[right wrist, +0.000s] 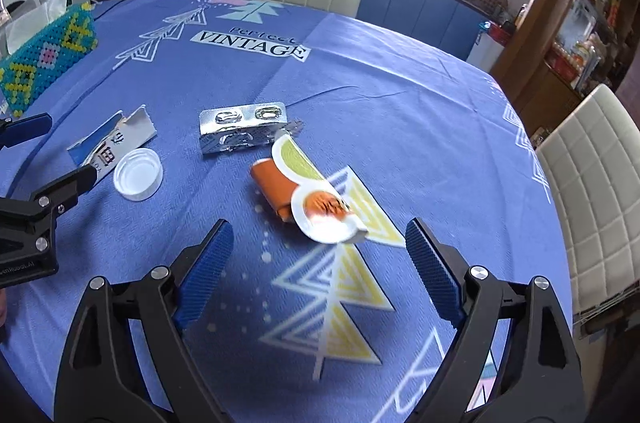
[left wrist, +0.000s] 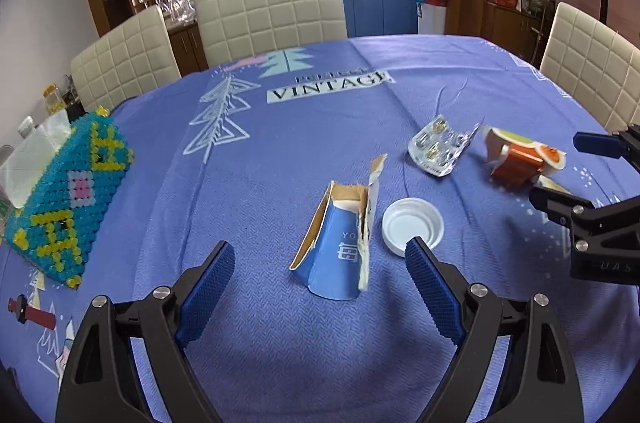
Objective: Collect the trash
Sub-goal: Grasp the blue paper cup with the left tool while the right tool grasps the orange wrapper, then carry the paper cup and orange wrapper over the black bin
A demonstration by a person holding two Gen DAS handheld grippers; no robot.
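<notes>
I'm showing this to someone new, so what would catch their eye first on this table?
Probably the trash strewn mid-table on the blue cloth: a torn blue carton beside a white cap, a silver blister pack behind them, and an orange wrapper to the right. Next, the turquoise beaded box at the left edge.

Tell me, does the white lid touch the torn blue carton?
Apart. In the left wrist view a strip of cloth shows between the white lid and the torn blue carton.
</notes>
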